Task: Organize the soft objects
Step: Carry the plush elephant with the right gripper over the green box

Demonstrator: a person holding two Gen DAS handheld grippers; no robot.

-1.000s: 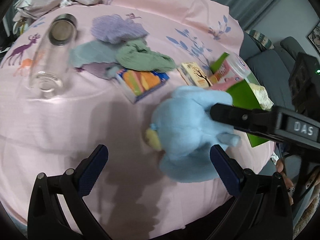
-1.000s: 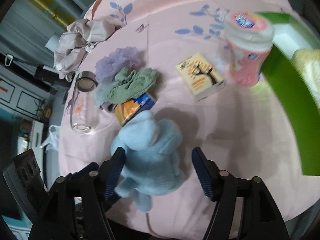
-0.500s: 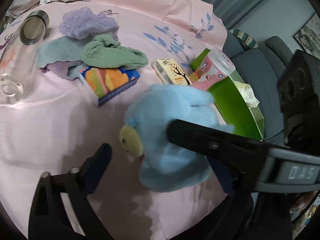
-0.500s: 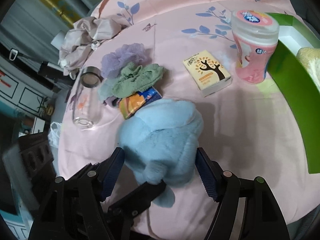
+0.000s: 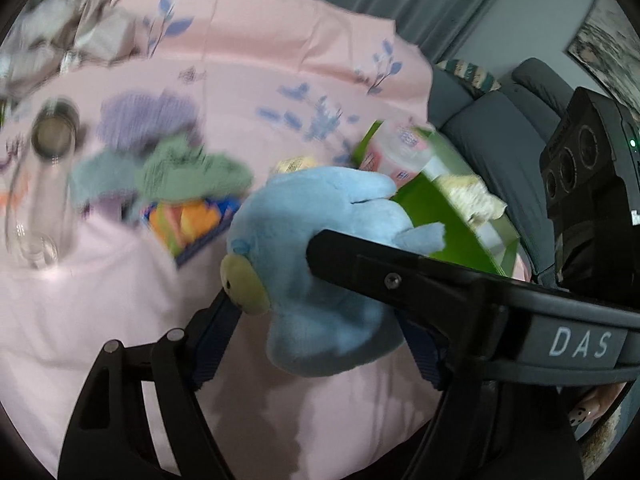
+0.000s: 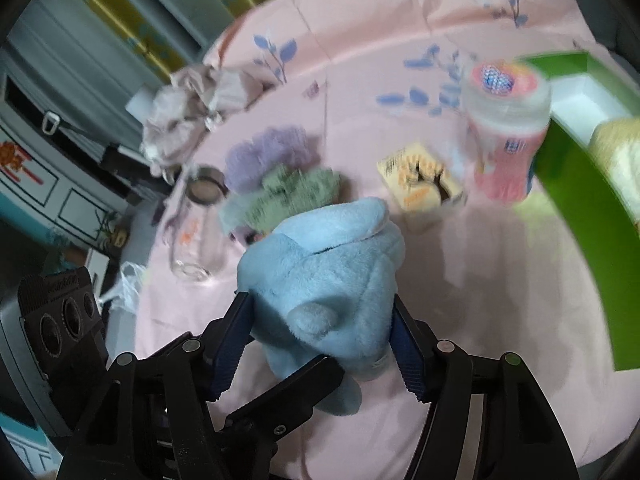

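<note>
- Since a second ago the blue plush toy [image 5: 320, 248] has gone from lying flat on the pink tablecloth [image 5: 100, 300] to sitting squeezed between both tools, and both sets of jaws have narrowed.
- Left wrist view: the left gripper [image 5: 316, 332] is closing, its ribbed blue pads pressing the fuzzy toy from both sides, yellow-green muzzle poking out on the left pad's side. The right tool's black finger crosses over the toy's back, angled down from the right edge. Behind sit a rumpled green cloth [image 5: 192, 172] on a lilac knit piece [image 5: 148, 120], a glossy orange-and-blue packet [image 5: 188, 220], a clear glass bottle [image 5: 44, 184] lying on its side, and a green tray [image 5: 452, 220] with something pale and fluffy in it. Everything's motion-blurred.
- Right wrist view: the right gripper [image 6: 320, 340] is closing too, pads pinching the toy's rounded rear with a stubby tail facing the camera; it points steeply down at the cloth. Only here do you see the pink plastic jar [image 6: 508, 140] clearly, standing upright beside a small yellow box [image 6: 424, 180], plus a crumpled beige cloth [image 6: 192, 108] at the table's far edge. The left tool's finger pokes in under the toy from below.
</note>
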